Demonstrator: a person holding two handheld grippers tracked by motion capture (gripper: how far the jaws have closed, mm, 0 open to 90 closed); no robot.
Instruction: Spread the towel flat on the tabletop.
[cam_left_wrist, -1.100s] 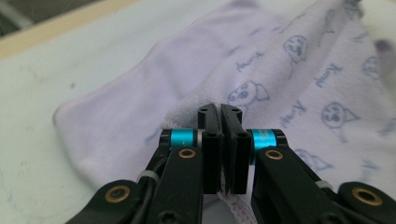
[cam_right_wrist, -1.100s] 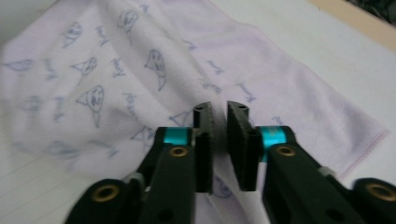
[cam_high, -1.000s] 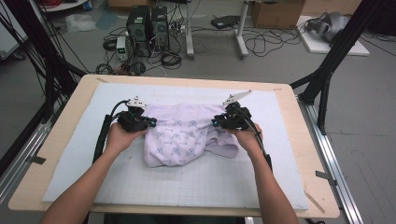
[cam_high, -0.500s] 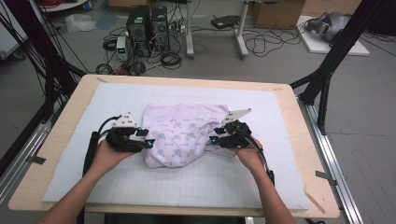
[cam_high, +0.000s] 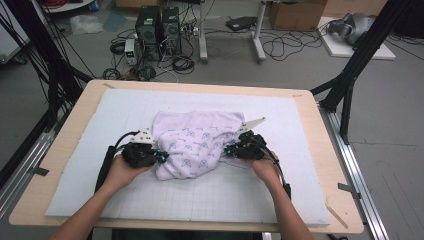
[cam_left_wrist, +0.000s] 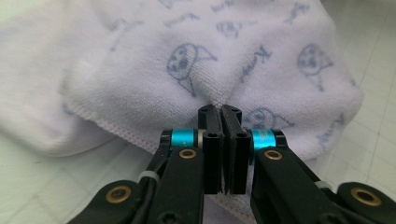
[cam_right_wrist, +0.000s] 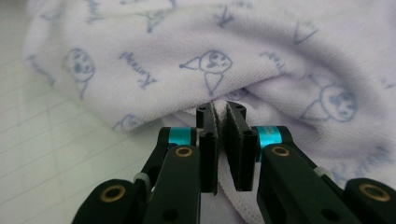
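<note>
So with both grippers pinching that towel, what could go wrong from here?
The left gripper and right gripper have just closed, each on a thin fold at the towel's edge. Three likely risks:
1. So little cloth sits between the jaws that a pull may let it slip out.
2. The towel lies bunched in layers, so a lift may drag up extra folds.
3. Uneven pulling could skew it across the white mat.
</note>
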